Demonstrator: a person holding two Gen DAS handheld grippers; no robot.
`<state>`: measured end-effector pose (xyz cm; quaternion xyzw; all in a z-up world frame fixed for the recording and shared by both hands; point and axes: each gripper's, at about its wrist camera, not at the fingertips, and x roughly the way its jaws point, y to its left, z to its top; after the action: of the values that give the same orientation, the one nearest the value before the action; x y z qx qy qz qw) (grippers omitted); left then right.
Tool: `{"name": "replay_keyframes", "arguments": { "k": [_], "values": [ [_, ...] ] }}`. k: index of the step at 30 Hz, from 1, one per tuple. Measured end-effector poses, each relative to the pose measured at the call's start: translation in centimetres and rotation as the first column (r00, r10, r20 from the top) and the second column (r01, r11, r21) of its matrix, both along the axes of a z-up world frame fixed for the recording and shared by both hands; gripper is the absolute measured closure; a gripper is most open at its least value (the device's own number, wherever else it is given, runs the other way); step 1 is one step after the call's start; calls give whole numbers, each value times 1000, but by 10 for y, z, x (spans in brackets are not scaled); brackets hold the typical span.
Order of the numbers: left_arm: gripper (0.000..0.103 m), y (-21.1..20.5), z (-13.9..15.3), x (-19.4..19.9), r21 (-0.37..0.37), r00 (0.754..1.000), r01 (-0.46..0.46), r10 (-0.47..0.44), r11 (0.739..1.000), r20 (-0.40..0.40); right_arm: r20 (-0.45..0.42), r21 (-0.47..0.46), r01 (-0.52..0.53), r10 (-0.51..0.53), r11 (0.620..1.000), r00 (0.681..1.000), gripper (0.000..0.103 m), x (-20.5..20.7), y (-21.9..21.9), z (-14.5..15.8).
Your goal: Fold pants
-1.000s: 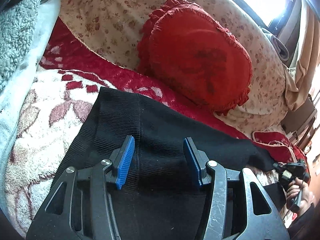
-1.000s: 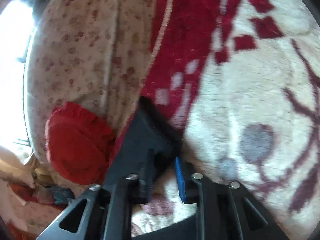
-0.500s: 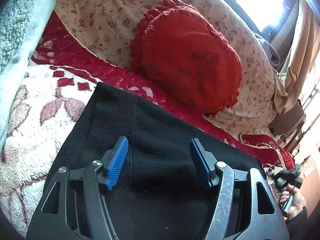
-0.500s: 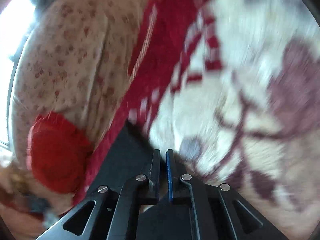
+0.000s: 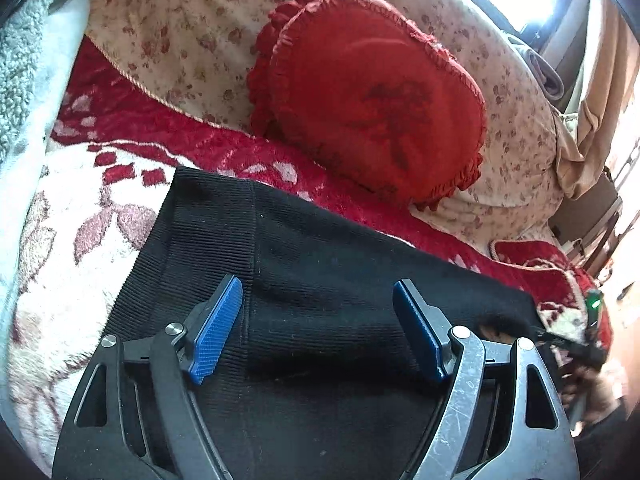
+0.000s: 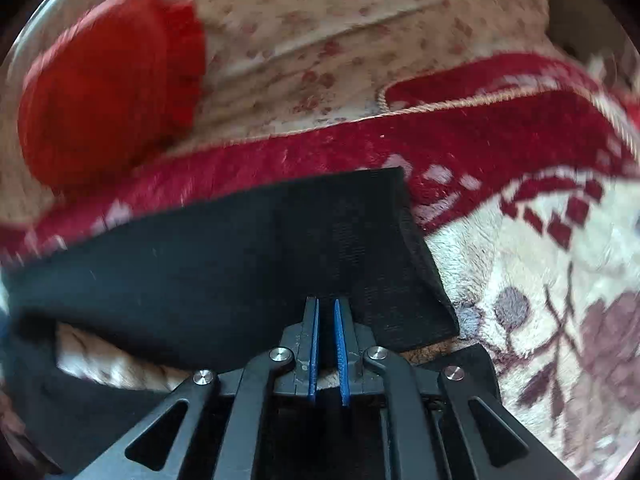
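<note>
From the left wrist, the left gripper (image 5: 318, 320) hangs spread wide above the black pants (image 5: 328, 264) lying on the red-and-cream blanket (image 5: 76, 216), while the right wrist shows the right gripper (image 6: 326, 318) nearly closed, pinching the pants' (image 6: 224, 248) near edge.

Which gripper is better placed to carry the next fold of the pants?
Right. The right gripper has its jaws nearly closed on an edge of the black ribbed knit pants, while the left gripper is wide open above the cloth, gripping nothing.
</note>
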<state>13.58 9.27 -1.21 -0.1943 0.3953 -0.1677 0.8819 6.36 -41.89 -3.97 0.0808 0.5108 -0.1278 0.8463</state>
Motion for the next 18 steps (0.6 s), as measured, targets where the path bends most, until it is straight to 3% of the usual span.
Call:
{"name": "replay_keyframes", "arguments": {
  "k": [2, 4, 7, 10, 12, 14, 18],
  "values": [
    [25, 12, 16, 4, -27, 1000, -3, 3, 1000, -2, -11, -26, -14, 14, 1000, 1000, 96, 3, 1, -3],
    [25, 25, 37, 7, -7, 998, -14, 14, 1000, 62, -4, -4, -4, 4, 1000, 1000, 96, 3, -8, -5],
    [25, 37, 51, 32, 63, 992, 80, -86, 995, 96, 3, 27, 13, -13, 1000, 1000, 96, 0, -10, -4],
    [25, 36, 33, 65, 174, 972, 230, -234, 958, 6, 6, 34, 24, -24, 999, 1000, 96, 1, -8, -3],
    [26, 35, 26, 77, 273, 956, 280, -295, 921, 13, 8, 26, 26, -26, 999, 1000, 96, -3, -3, -1],
    [26, 42, 25, 82, 274, 947, 295, -319, 915, 46, 9, 21, 25, -25, 999, 1000, 96, -3, -2, -2],
    [29, 50, 12, 99, 222, 920, 386, -392, 896, -15, 11, 30, 30, -31, 999, 999, 96, -3, -3, -2]
  ]
}}
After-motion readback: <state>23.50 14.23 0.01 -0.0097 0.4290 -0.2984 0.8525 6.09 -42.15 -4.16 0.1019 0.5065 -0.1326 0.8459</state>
